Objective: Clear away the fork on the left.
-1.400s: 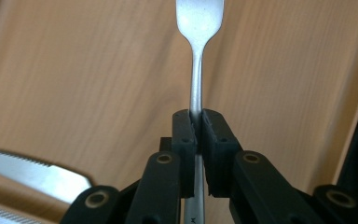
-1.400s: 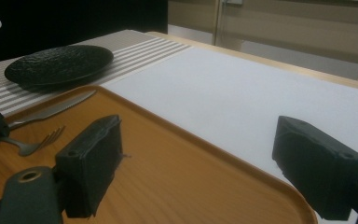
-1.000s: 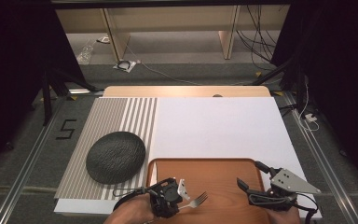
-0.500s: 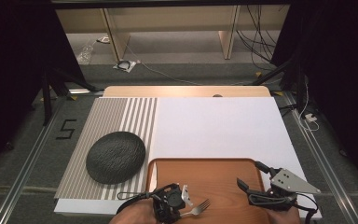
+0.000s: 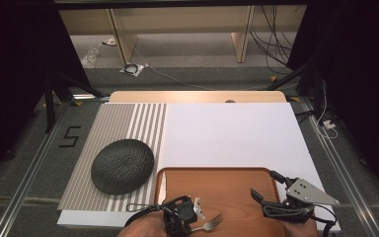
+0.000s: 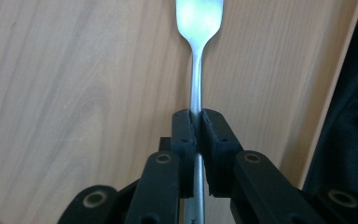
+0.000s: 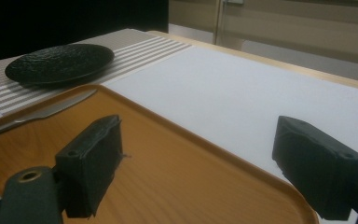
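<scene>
- Right, the left gripper is clamped tight on a fork, jaws pinched on the thin neck of the handle, tines pointing away over the wooden tray.
- From above, the fork sits at the tray's near edge, head toward the right; I can't tell whether it's lifted clear or touching the wood.
- The right gripper hangs over the tray's right side, jaws spread wide with nothing between them.
- A knife lies along the tray's left rim, and the dark plate sits just beside the tray on the striped mat.
- My read: the grip is narrow, so the fork could pivot. Best to keep the hand level, lift straight up first, and steer well clear of that knife.
- If it's headed for a place beside the plate, come down low and flat before letting go.
</scene>
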`<state>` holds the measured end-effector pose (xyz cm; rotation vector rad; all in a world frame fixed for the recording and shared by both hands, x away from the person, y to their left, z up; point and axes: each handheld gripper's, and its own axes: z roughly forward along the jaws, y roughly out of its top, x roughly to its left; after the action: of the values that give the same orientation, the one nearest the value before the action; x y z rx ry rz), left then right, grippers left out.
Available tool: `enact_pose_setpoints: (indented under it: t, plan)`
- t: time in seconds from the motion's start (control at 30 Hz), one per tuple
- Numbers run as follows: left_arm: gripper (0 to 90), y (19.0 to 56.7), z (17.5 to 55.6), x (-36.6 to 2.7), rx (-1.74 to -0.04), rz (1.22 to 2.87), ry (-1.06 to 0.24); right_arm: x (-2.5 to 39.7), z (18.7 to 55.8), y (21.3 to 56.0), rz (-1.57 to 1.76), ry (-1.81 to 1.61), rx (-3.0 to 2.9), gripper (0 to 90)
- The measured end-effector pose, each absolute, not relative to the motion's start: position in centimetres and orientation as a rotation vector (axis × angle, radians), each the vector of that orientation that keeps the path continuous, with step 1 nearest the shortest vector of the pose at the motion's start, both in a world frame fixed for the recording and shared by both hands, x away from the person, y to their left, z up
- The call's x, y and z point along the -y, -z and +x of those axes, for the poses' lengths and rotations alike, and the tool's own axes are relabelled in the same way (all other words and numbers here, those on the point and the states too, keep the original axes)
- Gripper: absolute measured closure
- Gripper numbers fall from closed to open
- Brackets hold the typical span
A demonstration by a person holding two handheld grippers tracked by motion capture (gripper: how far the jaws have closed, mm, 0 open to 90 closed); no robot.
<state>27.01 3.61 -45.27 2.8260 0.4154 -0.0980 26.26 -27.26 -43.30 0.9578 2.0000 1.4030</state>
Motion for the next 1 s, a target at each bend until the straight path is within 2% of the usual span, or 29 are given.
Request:
enact_pose_setpoints:
  t: [0.1, 0.17, 0.27, 0.47, 0.53, 1.0]
  plan:
    - [80.4, 45.2, 27.1, -3.7, -0.422, 2.814, 0.100, 27.2, 26.3, 43.3, 0.957, -1.407, -1.998, 16.9]
    - [72.9, 44.7, 27.0, -3.8, -0.407, 2.790, 0.067, 27.3, 26.2, 43.2, 0.961, -1.389, -2.008, 16.8]
    - [79.1, 44.1, 26.5, -3.5, -0.365, 2.725, 0.039, 27.2, 26.3, 43.3, 0.959, -1.405, -1.999, 16.9]
    - [89.4, 44.8, 26.0, -2.9, -0.314, 2.705, 0.004, 27.2, 26.2, 43.3, 0.956, -1.400, -2.005, 16.9]
    - [89.5, 45.0, 26.0, -2.8, -0.276, 2.707, -0.007, 27.2, 26.2, 43.3, 0.959, -1.401, -2.002, 16.9]
    - [89.5, 45.8, 26.9, -3.4, -0.348, 2.667, -0.033, 27.2, 26.2, 43.3, 0.956, -1.402, -2.002, 16.9]
